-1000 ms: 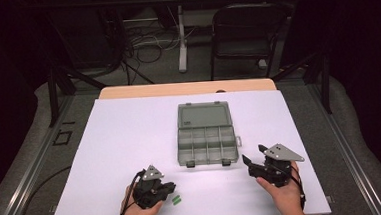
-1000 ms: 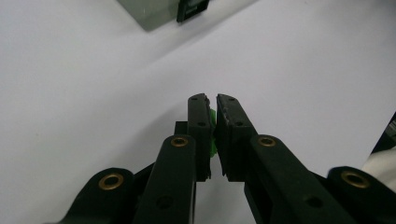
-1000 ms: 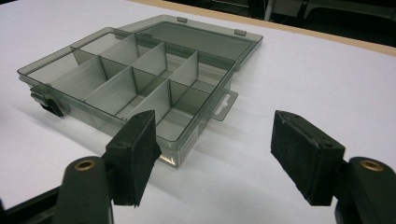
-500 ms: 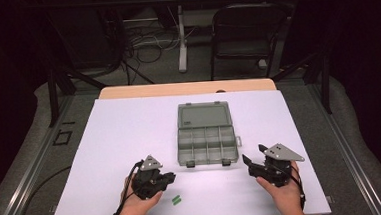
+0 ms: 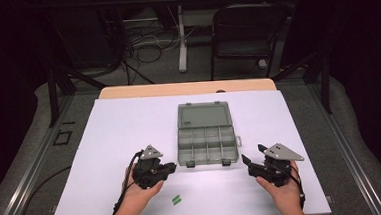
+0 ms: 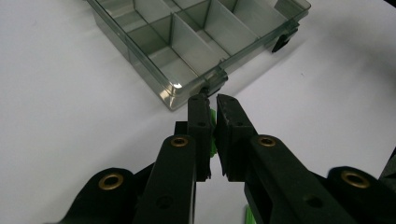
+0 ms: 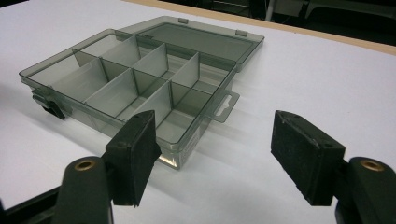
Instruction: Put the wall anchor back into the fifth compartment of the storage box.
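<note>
The left gripper (image 6: 211, 105) had lifted from the surface (image 5: 120, 137), jaws clamped on a green piece (image 6: 213, 133). Another green piece (image 5: 176, 200) lay behind. The right gripper's (image 7: 212, 154) jaws stood open, empty.

1. The left gripper (image 5: 168, 167), held in the person's left hand (image 5: 142, 189), has its jaws nearly together, gripping a small green piece (image 6: 213, 135).
2. The right gripper (image 5: 247, 160), in the right hand (image 5: 279, 187), holds its jaws wide apart with nothing between them.
</note>
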`<action>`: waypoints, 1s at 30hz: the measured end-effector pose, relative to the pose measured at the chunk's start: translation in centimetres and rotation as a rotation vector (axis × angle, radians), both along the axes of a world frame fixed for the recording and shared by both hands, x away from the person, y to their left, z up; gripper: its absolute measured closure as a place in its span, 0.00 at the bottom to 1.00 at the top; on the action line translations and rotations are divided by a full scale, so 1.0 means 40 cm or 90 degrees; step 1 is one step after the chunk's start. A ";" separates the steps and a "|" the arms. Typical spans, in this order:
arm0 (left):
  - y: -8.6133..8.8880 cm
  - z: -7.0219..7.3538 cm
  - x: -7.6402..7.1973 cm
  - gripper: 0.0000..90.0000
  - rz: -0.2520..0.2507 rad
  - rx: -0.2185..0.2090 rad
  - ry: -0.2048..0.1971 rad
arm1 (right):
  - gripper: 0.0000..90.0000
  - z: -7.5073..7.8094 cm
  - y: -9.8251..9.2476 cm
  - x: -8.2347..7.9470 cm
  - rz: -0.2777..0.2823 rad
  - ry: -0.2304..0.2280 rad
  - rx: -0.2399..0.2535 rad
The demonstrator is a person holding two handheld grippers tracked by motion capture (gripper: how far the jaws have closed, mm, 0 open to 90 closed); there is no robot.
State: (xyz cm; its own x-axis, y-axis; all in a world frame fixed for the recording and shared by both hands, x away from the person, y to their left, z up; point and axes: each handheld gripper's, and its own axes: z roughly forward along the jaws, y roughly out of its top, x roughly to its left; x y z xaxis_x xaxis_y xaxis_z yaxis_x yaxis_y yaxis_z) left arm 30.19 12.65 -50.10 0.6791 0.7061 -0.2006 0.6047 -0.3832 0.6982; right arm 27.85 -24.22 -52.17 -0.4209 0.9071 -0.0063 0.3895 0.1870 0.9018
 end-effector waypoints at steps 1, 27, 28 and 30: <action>-0.001 0.003 0.004 0.94 0.000 0.001 -0.003 | 0.34 0.000 0.000 0.000 0.001 0.001 0.001; -0.045 0.030 0.097 0.94 0.018 0.009 -0.006 | 0.30 0.006 -0.002 0.000 0.014 0.016 0.000; -0.045 0.030 0.100 0.94 0.015 0.012 -0.004 | 0.30 0.006 -0.002 0.000 0.014 0.016 0.000; -0.048 0.028 0.106 0.94 0.020 0.011 -0.004 | 0.30 0.002 0.002 0.003 0.009 0.002 0.006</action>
State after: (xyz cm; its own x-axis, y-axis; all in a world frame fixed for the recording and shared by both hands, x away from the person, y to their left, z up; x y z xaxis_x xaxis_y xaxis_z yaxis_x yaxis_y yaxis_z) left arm 34.42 10.72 -48.99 0.6579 0.7305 -0.1833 0.6117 -0.3763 0.6958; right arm 27.96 -24.13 -52.09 -0.4335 0.9012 0.0037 0.3902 0.1839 0.9022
